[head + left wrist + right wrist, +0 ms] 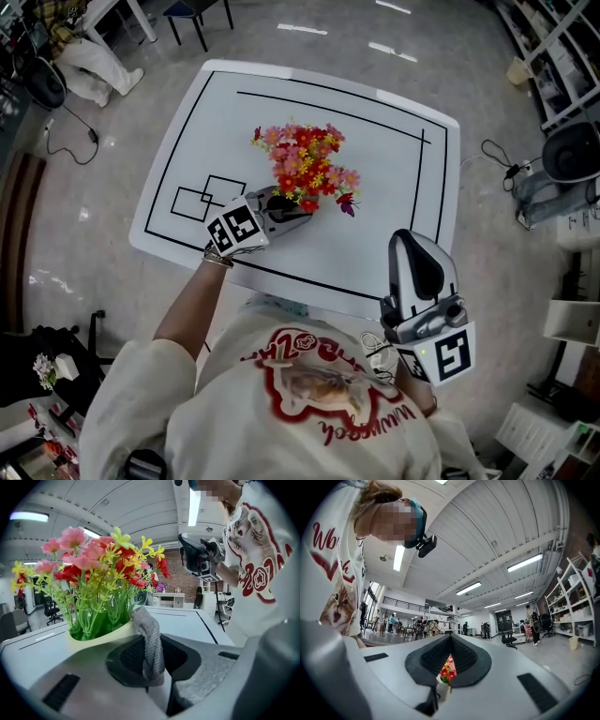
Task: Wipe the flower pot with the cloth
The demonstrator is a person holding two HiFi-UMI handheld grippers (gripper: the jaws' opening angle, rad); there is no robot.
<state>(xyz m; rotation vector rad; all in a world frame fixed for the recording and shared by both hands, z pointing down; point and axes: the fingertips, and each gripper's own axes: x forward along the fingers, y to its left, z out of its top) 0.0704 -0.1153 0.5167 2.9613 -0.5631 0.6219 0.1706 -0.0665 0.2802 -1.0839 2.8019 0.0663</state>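
Note:
Red, pink and yellow artificial flowers (305,169) stand in a cream flower pot (93,641) near the middle of the white table (384,150). My left gripper (286,211) reaches in from the pot's near-left side. It is shut on a grey knitted cloth (150,644), whose top end lies against the pot's rim. My right gripper (414,242) is held up off the table's near right edge, close to the person's body. Its jaws are shut with nothing between them. Through the slit between the jaws the flowers (448,667) show in the right gripper view.
Black lines and two small overlapping squares (208,199) are drawn on the table top. On the floor around it are a chair (197,14) at the back, cables (70,131) on the left, and a fan (567,155) and shelves (562,47) on the right.

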